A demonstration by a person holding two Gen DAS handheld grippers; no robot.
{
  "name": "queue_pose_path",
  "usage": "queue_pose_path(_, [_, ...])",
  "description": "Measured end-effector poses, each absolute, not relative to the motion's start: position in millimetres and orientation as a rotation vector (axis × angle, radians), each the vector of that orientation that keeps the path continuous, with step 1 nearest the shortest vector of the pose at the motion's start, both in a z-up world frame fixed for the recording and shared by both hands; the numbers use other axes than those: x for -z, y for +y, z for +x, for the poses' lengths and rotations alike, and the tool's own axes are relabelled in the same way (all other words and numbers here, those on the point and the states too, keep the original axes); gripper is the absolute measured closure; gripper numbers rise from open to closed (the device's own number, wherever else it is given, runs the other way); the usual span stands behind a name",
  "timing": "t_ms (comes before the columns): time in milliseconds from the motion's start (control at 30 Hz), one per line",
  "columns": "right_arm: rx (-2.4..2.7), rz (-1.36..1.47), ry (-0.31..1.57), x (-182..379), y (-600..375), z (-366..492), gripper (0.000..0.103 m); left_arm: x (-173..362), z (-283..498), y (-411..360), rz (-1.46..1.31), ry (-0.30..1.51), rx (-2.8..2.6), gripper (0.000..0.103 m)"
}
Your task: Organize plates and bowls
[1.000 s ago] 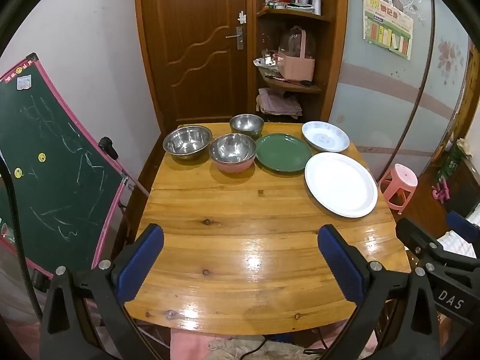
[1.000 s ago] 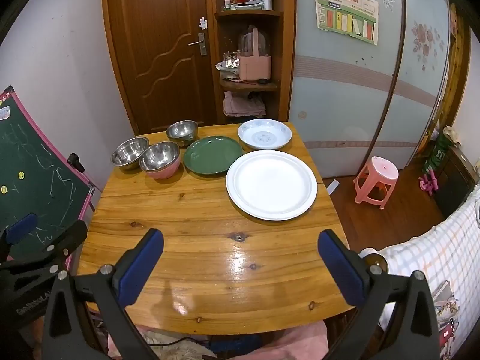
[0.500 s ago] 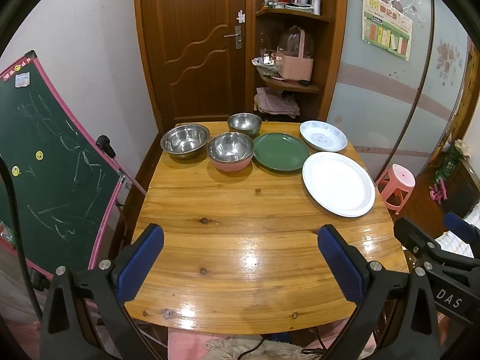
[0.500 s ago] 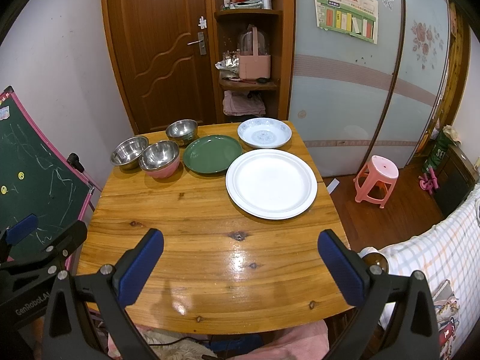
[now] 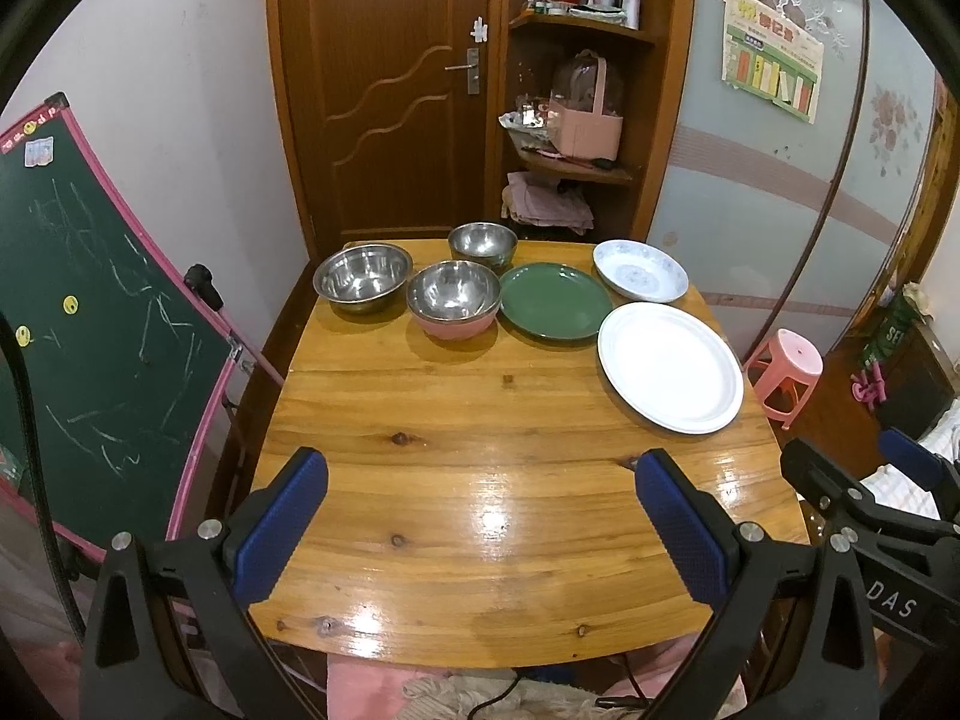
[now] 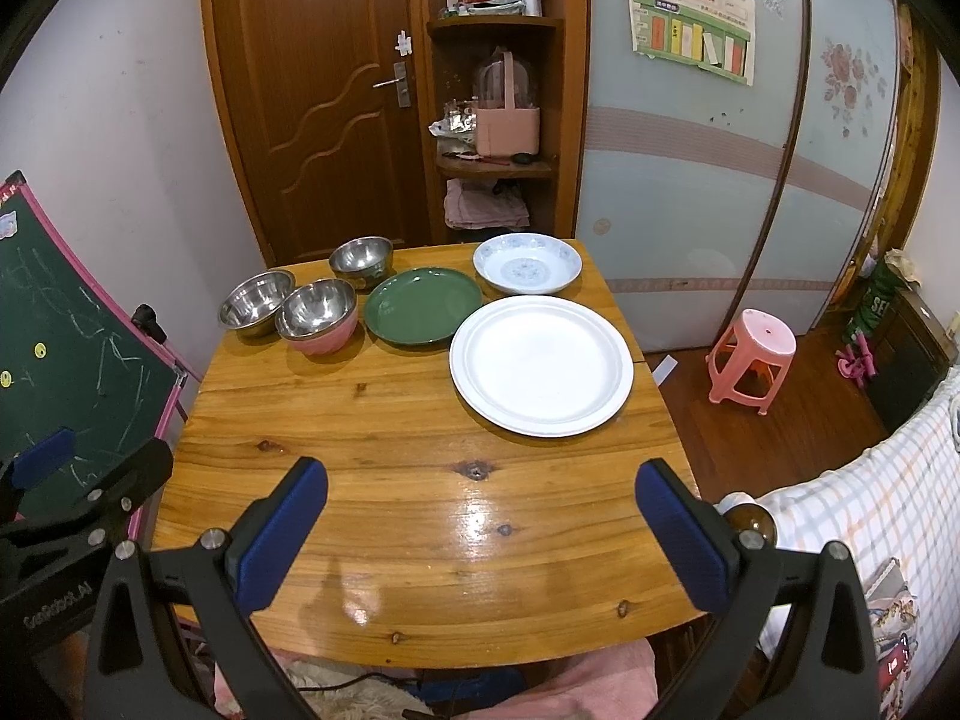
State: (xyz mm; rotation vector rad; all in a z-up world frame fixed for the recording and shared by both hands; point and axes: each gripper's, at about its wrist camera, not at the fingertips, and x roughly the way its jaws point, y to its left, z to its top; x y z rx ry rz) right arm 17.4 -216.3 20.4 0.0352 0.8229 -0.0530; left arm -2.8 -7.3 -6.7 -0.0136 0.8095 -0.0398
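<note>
On the far half of the wooden table (image 5: 480, 420) (image 6: 390, 420) sit three steel bowls: a wide one (image 5: 362, 277) (image 6: 256, 303) at the left, a pink-sided one (image 5: 454, 298) (image 6: 318, 314) beside it, a small one (image 5: 482, 244) (image 6: 360, 258) behind. To their right lie a green plate (image 5: 555, 307) (image 6: 423, 305), a blue-patterned plate (image 5: 639, 270) (image 6: 527, 263) and a large white plate (image 5: 670, 365) (image 6: 541, 373). My left gripper (image 5: 480, 531) and right gripper (image 6: 480, 531) both hover open over the near edge, holding nothing.
A green chalkboard (image 5: 90, 324) leans at the table's left. Behind the table are a wooden door (image 5: 384, 90) and shelves with a pink basket (image 5: 585, 126). A pink stool (image 6: 753, 360) stands on the floor at right, and a checked cloth (image 6: 870, 510) lies near right.
Both views have pulled back and risen slightly, so the table and dishes sit a little lower and farther. Nothing on the table has moved; both grippers stay open.
</note>
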Motion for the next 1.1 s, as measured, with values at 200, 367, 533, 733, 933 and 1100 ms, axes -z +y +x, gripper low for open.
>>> queue_pose_path(200, [0.048, 0.041, 0.822, -20, -216, 19, 0.000, 8, 2, -6, -0.030, 0.821, 0.058, 0.001])
queue_pose_path(367, [0.038, 0.046, 0.825, -19, -216, 22, 0.000, 2, 10, -1, -0.045, 0.796, 0.044, 0.001])
queue_pose_path(533, [0.038, 0.027, 0.806, -20, -216, 27, 0.000, -2, 19, -1, -0.032, 0.790, 0.034, 0.001])
queue_pose_path(733, [0.050, -0.043, 0.777, -17, -213, 34, 0.000, 3, 33, -8, 0.033, 0.794, 0.044, 0.001])
queue_pose_path(933, [0.039, -0.054, 0.733, -22, -217, 37, 0.000, 2, 40, -12, 0.032, 0.764, 0.067, 0.001])
queue_pose_path(1100, [-0.014, -0.038, 0.724, -25, -223, 46, 0.000, -2, 47, -17, 0.044, 0.745, 0.071, 0.001])
